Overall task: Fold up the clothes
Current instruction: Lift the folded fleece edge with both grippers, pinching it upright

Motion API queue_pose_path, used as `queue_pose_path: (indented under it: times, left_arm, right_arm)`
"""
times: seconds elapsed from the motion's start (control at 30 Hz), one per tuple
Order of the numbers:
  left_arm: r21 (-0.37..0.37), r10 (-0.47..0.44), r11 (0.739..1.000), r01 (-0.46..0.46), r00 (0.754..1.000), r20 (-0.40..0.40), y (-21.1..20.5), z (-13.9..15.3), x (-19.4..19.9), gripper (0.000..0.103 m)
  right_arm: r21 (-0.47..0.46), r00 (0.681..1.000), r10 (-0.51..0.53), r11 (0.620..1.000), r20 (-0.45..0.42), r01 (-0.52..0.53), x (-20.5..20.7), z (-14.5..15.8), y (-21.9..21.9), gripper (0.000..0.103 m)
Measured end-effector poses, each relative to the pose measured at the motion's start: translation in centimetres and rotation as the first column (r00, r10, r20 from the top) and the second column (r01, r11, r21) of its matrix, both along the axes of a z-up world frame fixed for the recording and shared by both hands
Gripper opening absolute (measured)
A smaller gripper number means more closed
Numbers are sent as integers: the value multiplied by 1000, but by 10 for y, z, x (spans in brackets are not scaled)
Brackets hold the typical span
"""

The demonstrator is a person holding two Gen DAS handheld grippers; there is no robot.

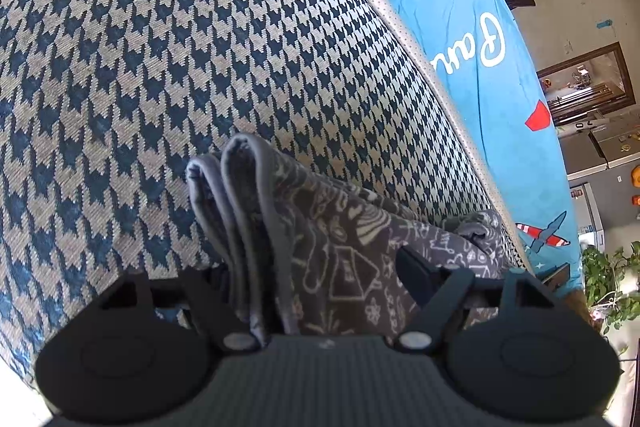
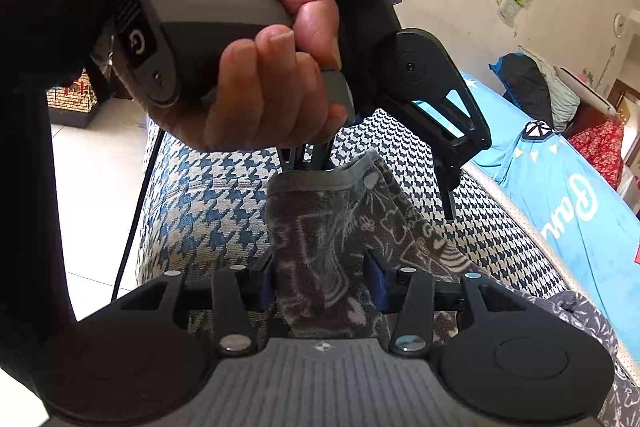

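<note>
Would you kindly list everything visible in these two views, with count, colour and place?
Garment: one, dark grey with pale doodle print, folded, held up over the checked surface by both grippers.
Checked surface: one, navy and beige houndstooth, under the garment.
Bed sheet: one, bright blue with white lettering, beyond the checked surface.
Red floral cloth: one, far end of the bed.
Plant: one, green, right edge of the left wrist view.
Cage: one, dark wire, on the white floor.
Left gripper: black, garment between its fingers.
Right gripper: black, garment between its fingers.
Hand: one, holding the left gripper's grey handle.
</note>
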State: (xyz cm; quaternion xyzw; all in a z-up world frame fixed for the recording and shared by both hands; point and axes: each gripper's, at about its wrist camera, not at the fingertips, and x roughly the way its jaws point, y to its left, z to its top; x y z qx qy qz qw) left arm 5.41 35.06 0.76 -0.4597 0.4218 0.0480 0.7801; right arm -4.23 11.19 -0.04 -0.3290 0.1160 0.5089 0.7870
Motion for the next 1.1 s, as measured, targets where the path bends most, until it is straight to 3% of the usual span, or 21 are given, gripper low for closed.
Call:
queue_pose_path:
  times: [0.5,0.63,0.7,0.9,0.93,1.0,1.07,1.1]
  left_arm:
    - [0,2,1000,-2,1000,-4,2,1,-9,76]
    - [61,17,998,-15,1000,-23,4,2,-9,90]
    - [70,24,997,-22,999,-24,4,1,-7,92]
    - [96,44,995,-41,999,-28,6,-3,-3,92]
    - [100,48,994,-45,998,-29,6,-3,-2,88]
    - [109,55,993,-51,998,-30,7,-4,-1,70]
    - [113,58,992,-54,998,-29,5,-5,2,45]
    - [109,55,993,-52,998,-27,1,-5,6,41]
  right_arm:
    - [-31,994,10,999,109,-6,-2,-18,15,47]
    - [-28,991,0,1000,135,4,-1,-20,18,25]
    - [-25,989,-6,1000,148,9,-1,-21,19,20]
    - [12,991,-37,999,126,36,1,-10,11,19]
    - [16,992,-41,999,123,39,2,-9,10,19]
    - [24,992,-48,999,116,46,3,-6,9,19]
    - [32,992,-55,998,113,51,2,-2,10,19]
    - [35,992,-57,998,113,54,2,0,9,19]
